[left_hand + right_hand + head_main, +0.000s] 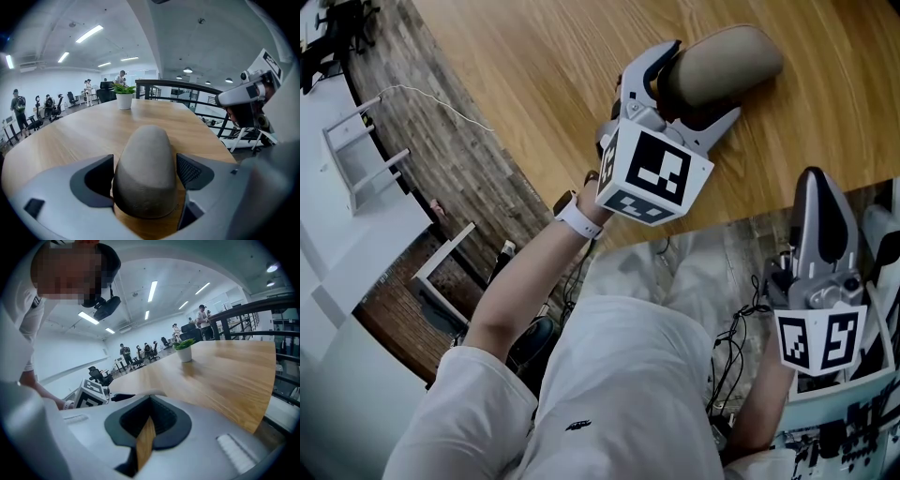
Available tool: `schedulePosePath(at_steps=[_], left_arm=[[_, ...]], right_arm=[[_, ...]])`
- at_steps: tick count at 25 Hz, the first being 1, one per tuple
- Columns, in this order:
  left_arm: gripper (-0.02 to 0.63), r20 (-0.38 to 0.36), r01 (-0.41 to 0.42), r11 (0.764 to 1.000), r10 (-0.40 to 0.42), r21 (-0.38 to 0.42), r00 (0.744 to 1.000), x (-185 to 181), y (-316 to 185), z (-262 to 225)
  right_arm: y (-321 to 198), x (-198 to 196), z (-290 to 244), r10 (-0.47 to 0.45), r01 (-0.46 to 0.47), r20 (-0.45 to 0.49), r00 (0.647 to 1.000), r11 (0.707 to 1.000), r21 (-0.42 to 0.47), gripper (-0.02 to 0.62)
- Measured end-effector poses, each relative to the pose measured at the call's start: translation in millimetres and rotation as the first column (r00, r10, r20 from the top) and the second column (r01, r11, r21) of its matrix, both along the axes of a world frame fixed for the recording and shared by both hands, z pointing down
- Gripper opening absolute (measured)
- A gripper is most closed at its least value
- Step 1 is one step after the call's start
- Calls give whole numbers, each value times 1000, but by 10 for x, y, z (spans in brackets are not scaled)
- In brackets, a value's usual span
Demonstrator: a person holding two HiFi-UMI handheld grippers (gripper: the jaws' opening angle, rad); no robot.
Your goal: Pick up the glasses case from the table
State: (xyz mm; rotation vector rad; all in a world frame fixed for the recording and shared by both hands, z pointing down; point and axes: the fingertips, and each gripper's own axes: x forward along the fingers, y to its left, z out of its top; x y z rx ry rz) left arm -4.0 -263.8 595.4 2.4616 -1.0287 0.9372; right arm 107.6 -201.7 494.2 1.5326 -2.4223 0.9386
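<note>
A tan-grey, rounded glasses case lies lengthwise between the jaws of my left gripper, low over the wooden table. In the left gripper view the case fills the gap between the dark pads, and the left gripper is shut on it. My right gripper stays back near the table's front edge, off to the right of the case. Its jaws are together in the right gripper view, with only a thin sliver of wood showing in the right gripper.
A small potted plant stands far down the table, also visible as the plant. A dark railing runs past the table's right side. White furniture frames stand on the floor at left. Cables hang by my body.
</note>
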Motion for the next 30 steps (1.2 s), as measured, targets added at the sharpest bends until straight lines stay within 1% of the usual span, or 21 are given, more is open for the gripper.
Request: schedulePosePath(at_steps=[7, 13, 16, 22, 30], left_arm=[[400, 24, -32, 999, 32, -6, 999, 76, -56, 108], [399, 54, -26, 1000, 26, 14, 998, 54, -94, 179], [399, 57, -24, 1000, 23, 8, 998, 55, -93, 217], [387, 44, -17, 1000, 18, -7, 999, 38, -110, 192], [383, 10, 10, 1000, -10, -18, 1000, 37, 82, 31]], right_arm=[[-19, 34, -23, 11, -11, 9, 1000, 1000, -2, 9], [24, 68, -11, 20, -20, 11, 1000, 1000, -6, 11], [45, 103, 29, 25, -25, 10, 1000, 1000, -10, 9], [74, 107, -37, 26, -26, 15, 1000, 1000, -2, 9], [189, 140, -176, 24, -24, 10, 1000, 999, 23, 9]])
